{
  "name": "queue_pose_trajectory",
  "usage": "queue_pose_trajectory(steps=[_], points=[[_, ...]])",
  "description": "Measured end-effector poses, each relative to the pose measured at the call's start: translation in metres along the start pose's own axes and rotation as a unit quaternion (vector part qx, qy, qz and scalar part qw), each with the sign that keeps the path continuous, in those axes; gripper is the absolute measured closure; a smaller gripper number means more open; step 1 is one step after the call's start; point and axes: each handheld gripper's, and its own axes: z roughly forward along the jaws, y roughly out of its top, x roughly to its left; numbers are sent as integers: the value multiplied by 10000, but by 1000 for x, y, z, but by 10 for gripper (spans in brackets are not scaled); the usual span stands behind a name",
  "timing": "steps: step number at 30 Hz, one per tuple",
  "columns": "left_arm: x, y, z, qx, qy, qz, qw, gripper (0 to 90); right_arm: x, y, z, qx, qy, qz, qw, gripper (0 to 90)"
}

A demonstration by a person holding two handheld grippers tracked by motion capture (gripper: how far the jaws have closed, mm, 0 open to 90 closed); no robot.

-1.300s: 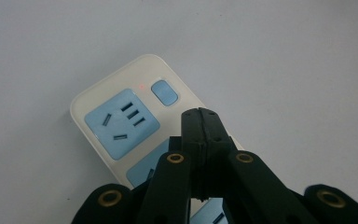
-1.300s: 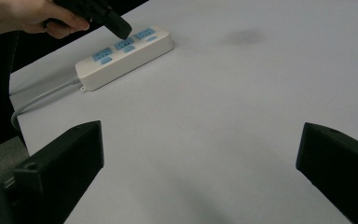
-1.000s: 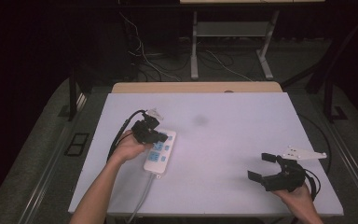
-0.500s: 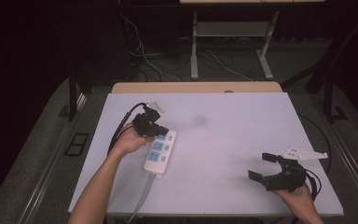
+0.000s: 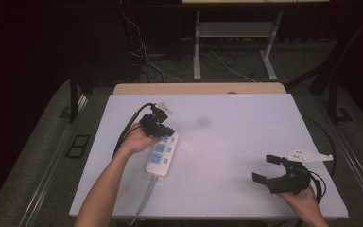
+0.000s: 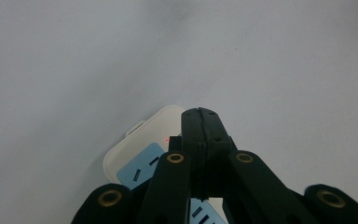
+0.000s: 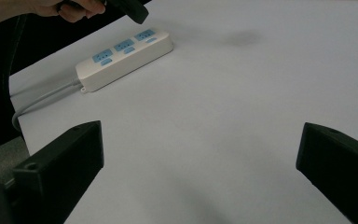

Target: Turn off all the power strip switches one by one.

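Observation:
A white power strip [image 5: 162, 154] with blue sockets lies left of centre on the white table [image 5: 227, 123], its grey cord [image 5: 141, 203] running off the near edge. My left gripper [image 5: 165, 130] hovers over the strip's far end, jaws pressed together with nothing between them. In the left gripper view the shut jaw tips [image 6: 200, 113] hang above the strip's rounded end [image 6: 140, 147]. My right gripper [image 5: 267, 168] stands open near the table's front right corner, empty. The right gripper view shows the strip [image 7: 123, 54] far off, with the other hand above it.
A grey three-cornered plate [image 5: 310, 156] rides on the right gripper. A faint dark smudge [image 5: 202, 123] marks the table's middle. A wooden edge [image 5: 198, 88] borders the far side. Cables and a metal stand [image 5: 231, 42] sit on the floor beyond.
The left gripper has lifted and moved slightly toward the strip's far end. The right gripper has stayed almost still near the front right corner.

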Motion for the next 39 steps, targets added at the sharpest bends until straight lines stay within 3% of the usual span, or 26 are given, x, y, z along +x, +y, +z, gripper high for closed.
queue_pose_trajectory(steps=[11,29,39], points=[[3,-1,10,34,2,-86,10000,894,-1,0,-1,7,0,16,10000,5],[3,-4,24,178,-6,-60,9998,894,-2,0,-1,11,-2,11,10000,5],[4,-7,24,177,-51,-129,9997,893,-2,0,-2,2,-10,5,10000,5]])
